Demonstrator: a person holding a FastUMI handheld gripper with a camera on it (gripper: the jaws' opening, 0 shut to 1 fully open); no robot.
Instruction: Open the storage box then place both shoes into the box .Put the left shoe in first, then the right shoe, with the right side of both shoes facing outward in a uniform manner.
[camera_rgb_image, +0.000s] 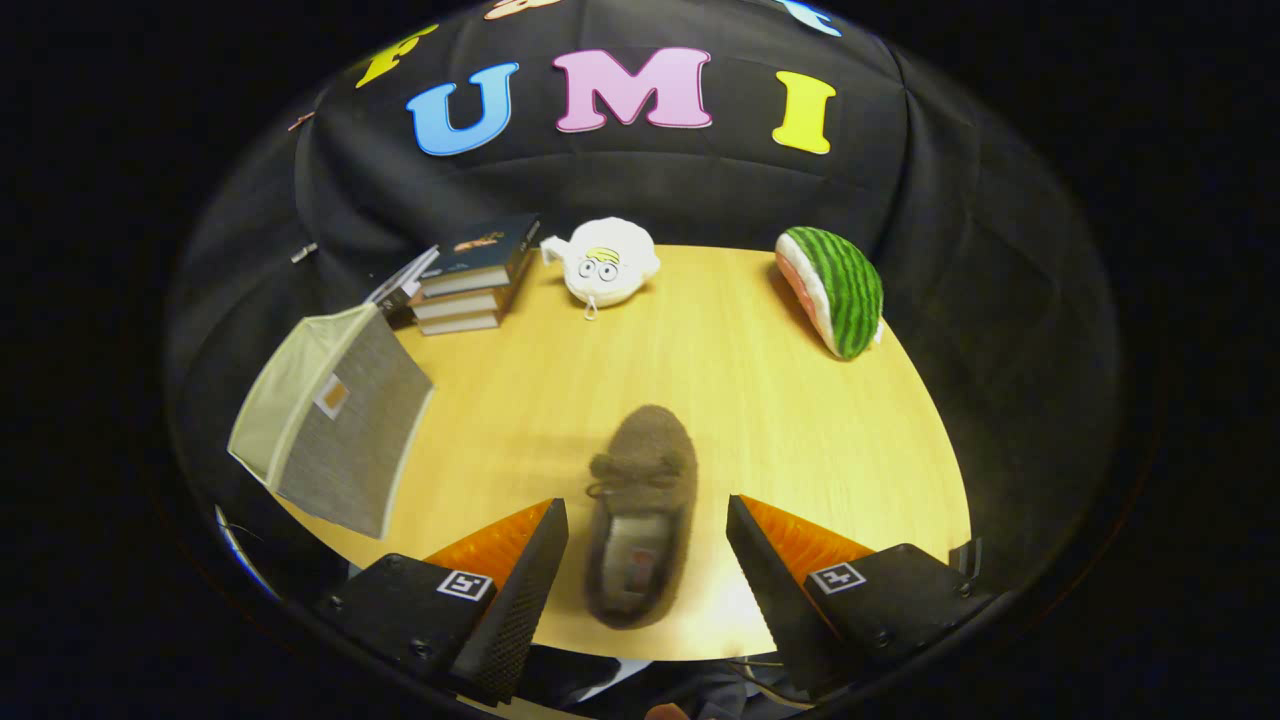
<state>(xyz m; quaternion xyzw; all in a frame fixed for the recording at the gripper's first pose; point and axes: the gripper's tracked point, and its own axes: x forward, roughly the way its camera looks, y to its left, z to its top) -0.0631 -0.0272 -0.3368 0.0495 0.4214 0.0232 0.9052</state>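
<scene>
**Gripper view: one shoe between spread fingers, box at the table's left edge**

Gripper view, single frame. Gripper (647, 560) hangs above the near part of the wooden table (800, 440), fingers spread wide and pressing on nothing. A brown slipper-type shoe (643, 510) lies on the table in the gap between the fingers, toe pointing away toward the far side, opening toward the near edge. Clear wood shows on both sides between shoe and fingers; no contact seen.

Writing and labels: each finger body carries a small square black-and-white marker (465, 585). The shoe's insole shows a reddish patch, too blurred to read. The storage box (330, 425), grey fabric with pale trim, has a small square tag on its facing side; nothing legible on it.

Hard to make out: the box stands left of the fingers at the table's left edge, tilted in the fisheye; whether its lid is open or shut cannot be told from this angle. Shoe outline is soft, probably motion blur.

Far side: a stack of books (470, 280) behind the box, a white plush toy (605, 262) just right of the stack, a watermelon-slice plush (835, 290) well apart near the right edge.

Open room: bare tabletop beyond the shoe as far as the plush toys, and between shoe and box.
</scene>
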